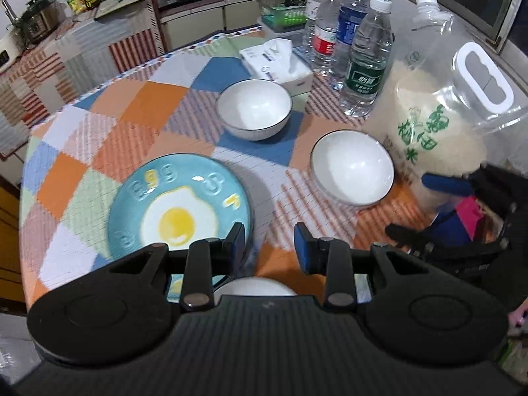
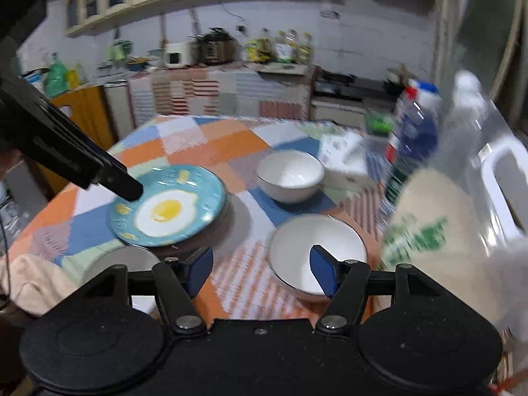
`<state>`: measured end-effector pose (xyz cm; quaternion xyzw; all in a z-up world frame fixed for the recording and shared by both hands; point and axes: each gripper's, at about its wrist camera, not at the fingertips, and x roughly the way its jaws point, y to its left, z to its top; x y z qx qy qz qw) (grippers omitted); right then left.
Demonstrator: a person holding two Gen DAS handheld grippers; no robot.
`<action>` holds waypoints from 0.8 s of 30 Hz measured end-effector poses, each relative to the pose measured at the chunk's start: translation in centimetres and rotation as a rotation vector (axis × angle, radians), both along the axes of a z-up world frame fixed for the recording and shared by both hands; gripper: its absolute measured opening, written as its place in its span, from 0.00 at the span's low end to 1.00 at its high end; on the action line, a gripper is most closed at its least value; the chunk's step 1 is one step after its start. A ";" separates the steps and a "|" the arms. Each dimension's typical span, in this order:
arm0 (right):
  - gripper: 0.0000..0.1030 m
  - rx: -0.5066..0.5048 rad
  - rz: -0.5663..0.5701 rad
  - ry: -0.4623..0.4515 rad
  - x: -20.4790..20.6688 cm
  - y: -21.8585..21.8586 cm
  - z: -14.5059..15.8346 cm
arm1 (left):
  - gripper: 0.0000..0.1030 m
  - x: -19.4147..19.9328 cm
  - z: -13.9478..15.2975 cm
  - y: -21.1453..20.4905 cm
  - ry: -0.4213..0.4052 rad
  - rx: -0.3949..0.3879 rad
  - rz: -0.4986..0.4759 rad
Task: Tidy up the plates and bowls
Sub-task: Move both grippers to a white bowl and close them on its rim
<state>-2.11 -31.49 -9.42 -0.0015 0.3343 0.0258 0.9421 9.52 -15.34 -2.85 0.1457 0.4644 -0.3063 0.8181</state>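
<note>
A blue plate with a fried-egg picture (image 1: 180, 209) lies on the checked tablecloth; it also shows in the right wrist view (image 2: 168, 209). Two white bowls stand to its right, one far (image 1: 254, 109) (image 2: 290, 175) and one near (image 1: 352, 168) (image 2: 316, 247). Another white dish (image 1: 255, 287) (image 2: 122, 262) sits at the table's near edge, mostly hidden. My left gripper (image 1: 270, 247) is open and empty, just right of the plate's rim. My right gripper (image 2: 260, 272) is open and empty, its right finger over the near bowl's edge.
Several water bottles (image 1: 346, 33), a tissue pack (image 1: 277, 62) and a big clear rice jug (image 1: 439, 99) (image 2: 455, 198) crowd the table's right side. The table's edge (image 1: 29, 165) drops off at the left. A kitchen counter with appliances (image 2: 211, 49) stands behind.
</note>
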 end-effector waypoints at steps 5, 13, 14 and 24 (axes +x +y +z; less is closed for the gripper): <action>0.71 -0.055 -0.065 0.055 0.8 -0.4 -2.9 | 0.38 1.6 -2.8 -2.7 0.026 -0.039 -0.015; 0.72 -0.116 -0.157 0.176 3.4 -0.5 -8.0 | 0.38 4.3 -7.4 -6.8 0.082 -0.085 -0.024; 0.72 -0.107 -0.167 0.183 3.8 -0.7 -8.5 | 0.38 4.6 -7.9 -7.1 0.095 -0.096 -0.019; 0.72 -0.026 -0.171 0.199 6.4 -1.6 -9.8 | 0.36 6.4 -11.2 -9.5 0.162 -0.130 0.026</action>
